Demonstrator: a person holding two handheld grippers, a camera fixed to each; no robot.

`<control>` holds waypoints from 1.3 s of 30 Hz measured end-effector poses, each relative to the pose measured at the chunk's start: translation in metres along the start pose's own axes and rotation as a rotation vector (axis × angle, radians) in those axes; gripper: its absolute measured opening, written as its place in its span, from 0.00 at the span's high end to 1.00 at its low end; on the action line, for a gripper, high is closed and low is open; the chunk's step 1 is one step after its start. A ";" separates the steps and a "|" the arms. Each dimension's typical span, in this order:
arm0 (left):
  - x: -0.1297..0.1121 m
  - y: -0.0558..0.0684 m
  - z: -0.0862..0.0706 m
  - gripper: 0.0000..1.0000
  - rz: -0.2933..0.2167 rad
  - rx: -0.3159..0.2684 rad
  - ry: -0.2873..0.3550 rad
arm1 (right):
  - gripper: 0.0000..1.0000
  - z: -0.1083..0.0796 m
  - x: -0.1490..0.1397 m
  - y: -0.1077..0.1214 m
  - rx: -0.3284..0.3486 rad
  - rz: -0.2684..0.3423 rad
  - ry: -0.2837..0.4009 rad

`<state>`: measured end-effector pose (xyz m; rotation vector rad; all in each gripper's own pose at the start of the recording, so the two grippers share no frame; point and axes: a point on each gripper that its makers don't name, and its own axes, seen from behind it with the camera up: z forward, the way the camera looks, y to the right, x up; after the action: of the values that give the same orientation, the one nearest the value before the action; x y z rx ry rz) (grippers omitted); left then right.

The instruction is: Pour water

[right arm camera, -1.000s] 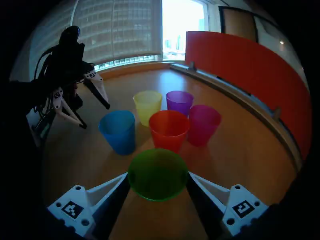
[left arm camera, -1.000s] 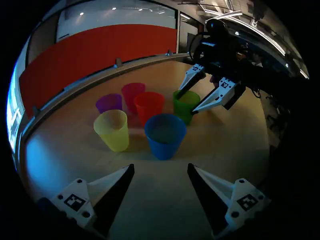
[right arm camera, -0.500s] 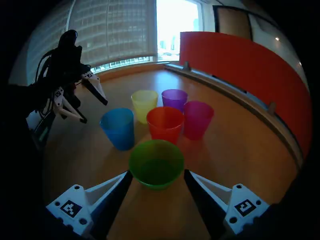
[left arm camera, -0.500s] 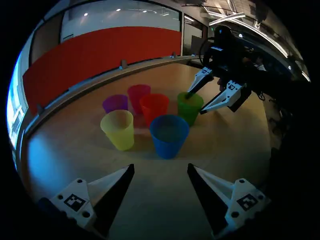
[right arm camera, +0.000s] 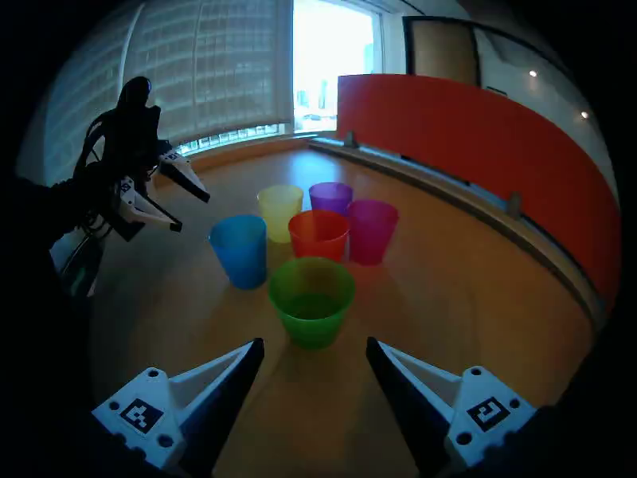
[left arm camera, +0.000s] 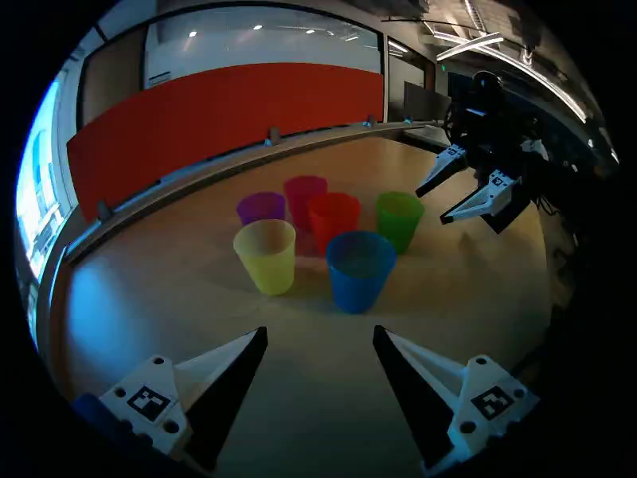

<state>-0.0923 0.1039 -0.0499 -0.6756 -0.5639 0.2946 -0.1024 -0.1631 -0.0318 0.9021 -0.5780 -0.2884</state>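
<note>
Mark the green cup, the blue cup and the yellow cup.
green cup (left arm camera: 398,229), left gripper view, outer wall below the rim.
blue cup (left arm camera: 360,291), left gripper view, front of the outer wall.
yellow cup (left arm camera: 268,272), left gripper view, front of the outer wall.

no words, brands or numbers can be read. the only markings are black-and-white square code tags (left arm camera: 150,402), one at the base of each finger of the left claw (left arm camera: 318,334) and of the right claw (right arm camera: 314,344).
</note>
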 end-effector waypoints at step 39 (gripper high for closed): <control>0.015 -0.050 -0.046 0.01 -0.169 0.338 0.302 | 0.00 -0.104 0.020 0.052 -0.435 0.235 0.330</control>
<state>-0.0494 0.0495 -0.0403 -0.3331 -0.2695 0.1205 -0.0255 -0.0733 -0.0338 0.4410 -0.2920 -0.0434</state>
